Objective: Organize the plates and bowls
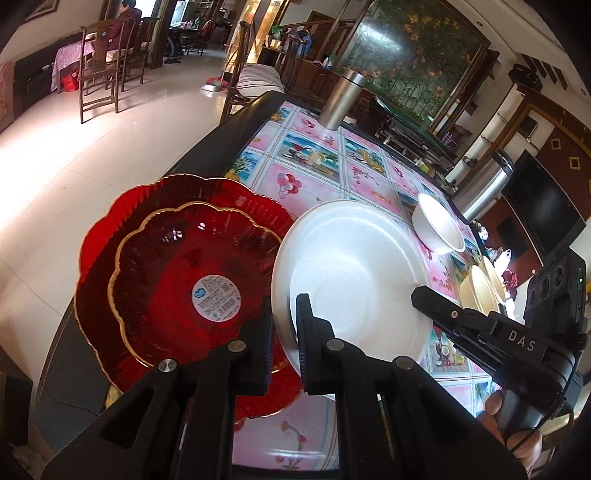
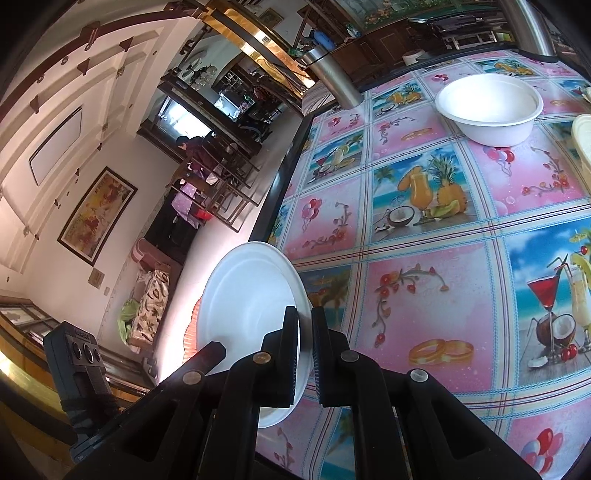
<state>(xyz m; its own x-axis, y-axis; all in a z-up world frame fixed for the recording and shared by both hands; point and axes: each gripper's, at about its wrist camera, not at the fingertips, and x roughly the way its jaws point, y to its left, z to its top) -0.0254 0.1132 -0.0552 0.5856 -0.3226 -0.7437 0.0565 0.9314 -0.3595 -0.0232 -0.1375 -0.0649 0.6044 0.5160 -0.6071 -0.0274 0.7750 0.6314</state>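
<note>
White plate (image 2: 255, 306) clamped at its rim by both hand-held grippers.

A glossy pale tiled floor (image 1: 92, 155) reflects bright daylight. Dark wooden chairs (image 1: 99, 74) stand around a far dining table, where a seated person (image 1: 125, 22) in dark red faces away. A large floral painting (image 1: 410, 55) in a dark frame fills one wall, and a black television (image 1: 543, 206) stands near it. In the right wrist view, a framed yellow-red picture (image 2: 98, 214) hangs on a cream panelled wall (image 2: 55, 110). The near table (image 2: 424, 229) wears a pink and blue fruit-print cloth.
</note>
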